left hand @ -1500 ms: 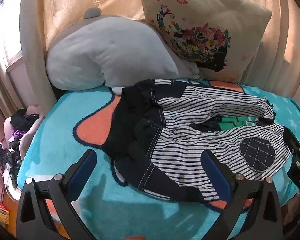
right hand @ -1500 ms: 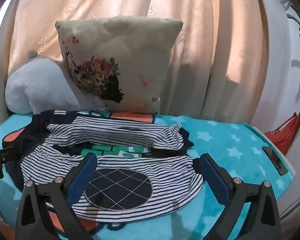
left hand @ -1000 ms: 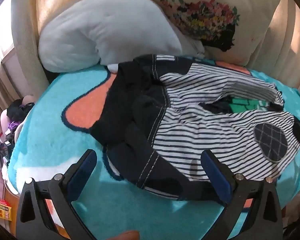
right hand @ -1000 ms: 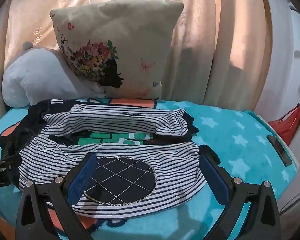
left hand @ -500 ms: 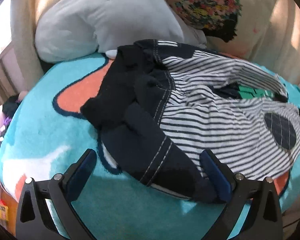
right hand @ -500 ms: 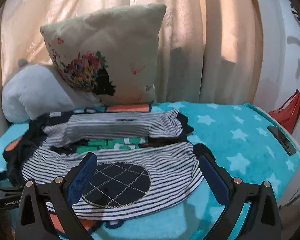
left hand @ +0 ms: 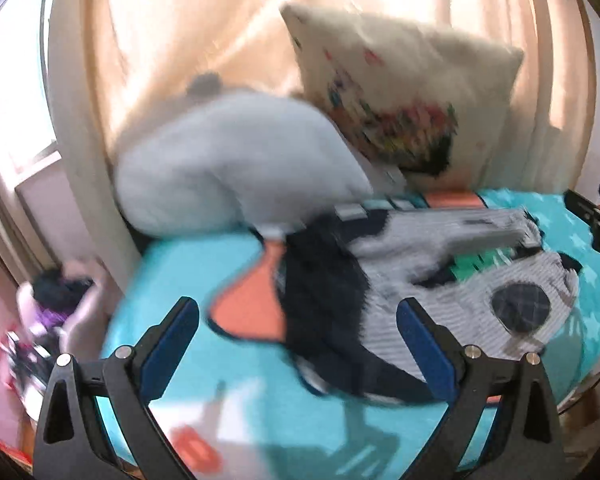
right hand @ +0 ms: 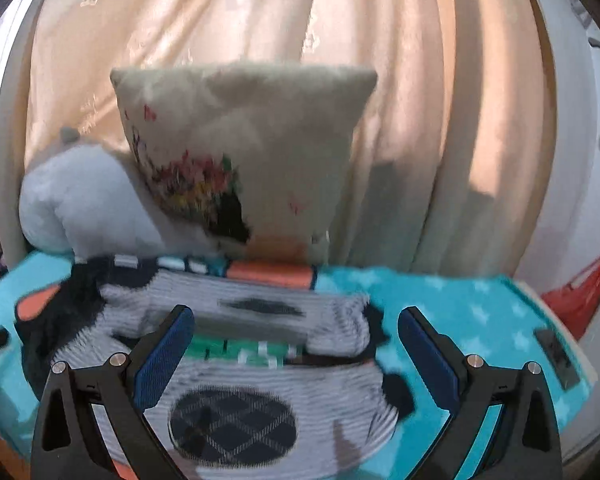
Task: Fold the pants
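Nearest the left wrist camera, the left claw (left hand: 298, 344) has its two blue-padded black fingers spread wide apart with nothing between them, poised above the turquoise plush blanket (left hand: 180, 264) that covers the bed. Just beyond, from 12 to 3 o'clock of that view, lie the black-and-white striped pants with dark navy panels (left hand: 440, 280), rumpled flat on the blanket; their dark waist end bunches near the centre and the striped legs run off toward 3 o'clock. A dark oval checked knee patch (left hand: 520, 308) sits on the nearer leg. An orange shape in the blanket's pattern (left hand: 248, 308) shows beside the dark end. This view is smeared by motion.

In the right wrist view, the right claw (right hand: 296, 354) is likewise wide apart and holds nothing, its fingers hanging over the nearer striped leg, with the oval patch (right hand: 232, 424) at 6 o'clock between them. The pants (right hand: 260, 376) spread from 9 o'clock to the centre, both legs lying side by side.

Farther back, at 10 o'clock, a pale grey plush pillow (right hand: 84, 200) rests against a cream cushion with a floral print (right hand: 252, 152), standing upright at 12 o'clock. Behind everything hangs a peach curtain (right hand: 420, 100).
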Motion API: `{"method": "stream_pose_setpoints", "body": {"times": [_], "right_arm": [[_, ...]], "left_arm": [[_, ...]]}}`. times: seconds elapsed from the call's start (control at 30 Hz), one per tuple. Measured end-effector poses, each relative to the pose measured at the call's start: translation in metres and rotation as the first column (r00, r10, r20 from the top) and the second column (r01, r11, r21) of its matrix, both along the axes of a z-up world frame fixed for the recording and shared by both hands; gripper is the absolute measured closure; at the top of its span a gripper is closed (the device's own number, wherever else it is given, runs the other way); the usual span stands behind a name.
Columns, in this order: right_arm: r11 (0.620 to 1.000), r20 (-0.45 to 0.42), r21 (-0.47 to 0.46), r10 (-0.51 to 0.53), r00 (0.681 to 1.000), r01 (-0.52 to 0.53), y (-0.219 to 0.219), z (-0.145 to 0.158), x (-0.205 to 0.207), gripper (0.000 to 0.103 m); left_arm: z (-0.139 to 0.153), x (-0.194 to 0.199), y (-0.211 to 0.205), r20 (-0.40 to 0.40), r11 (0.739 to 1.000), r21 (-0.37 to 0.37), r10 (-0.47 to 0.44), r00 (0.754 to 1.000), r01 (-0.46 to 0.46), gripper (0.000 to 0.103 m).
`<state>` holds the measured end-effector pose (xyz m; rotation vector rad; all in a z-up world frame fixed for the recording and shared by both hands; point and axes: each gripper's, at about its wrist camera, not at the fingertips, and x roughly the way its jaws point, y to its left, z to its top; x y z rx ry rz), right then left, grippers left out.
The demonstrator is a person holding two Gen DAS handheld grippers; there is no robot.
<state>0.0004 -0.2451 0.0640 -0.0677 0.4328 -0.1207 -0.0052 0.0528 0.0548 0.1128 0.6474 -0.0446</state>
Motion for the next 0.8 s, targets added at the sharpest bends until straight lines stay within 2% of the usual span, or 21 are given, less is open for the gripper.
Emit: {"method": "stream_pose_setpoints", "body": {"times": [0.07, 0.13, 0.2, 0.27, 0.33, 0.4, 0.57, 0.67, 0.8], "right_arm": [[1.0, 0.0, 0.011, 0.018, 1.0, -0.018, -0.005, 0.015, 0.008, 0.0], [0.997, -0.018, 0.063, 0.042, 0.999, -0.041, -0.017, 0.027, 0.017, 0.0], [0.994, -0.023, 0.095, 0.055, 0.998, -0.052, -0.029, 0.035, 0.025, 0.0], [0.993, -0.035, 0.109, 0.05, 0.998, -0.046, -0.04, 0.038, 0.034, 0.0], [0.99, -0.055, 0.132, 0.048, 0.997, -0.04, -0.052, 0.039, 0.044, 0.0], [0.989, -0.093, 0.146, 0.049, 0.994, -0.035, -0.065, 0.035, 0.059, 0.001], [0.992, -0.177, 0.106, 0.082, 0.981, -0.064, -0.08, 0.017, 0.087, 0.001], [0.989, -0.227, 0.128, 0.107, 0.968, -0.079, -0.087, 0.002, 0.104, 0.001], [0.978, -0.28, 0.175, 0.159, 0.947, -0.112, -0.092, -0.012, 0.122, 0.003]], "left_arm": [[0.022, 0.015, 0.015, -0.005, 1.0, -0.009, 0.022, 1.0, -0.022, 0.004], [0.04, 0.028, 0.028, -0.003, 0.999, -0.033, 0.03, 1.0, -0.03, 0.004], [0.051, 0.039, 0.038, 0.01, 0.999, -0.044, 0.016, 1.0, -0.015, 0.004], [0.053, 0.054, 0.043, 0.02, 1.0, -0.022, 0.022, 1.0, -0.022, 0.004], [0.049, 0.071, 0.041, 0.021, 0.999, 0.014, 0.029, 0.999, -0.03, 0.004], [0.044, 0.084, 0.039, 0.003, 1.0, 0.017, 0.02, 1.0, -0.02, 0.004], [0.02, 0.116, 0.036, -0.054, 0.998, -0.051, -0.039, 0.998, 0.036, 0.004], [0.002, 0.131, 0.03, -0.08, 0.995, -0.074, -0.076, 0.994, 0.07, 0.004], [-0.024, 0.15, 0.028, -0.12, 0.98, -0.166, -0.134, 0.984, 0.113, 0.004]]}}
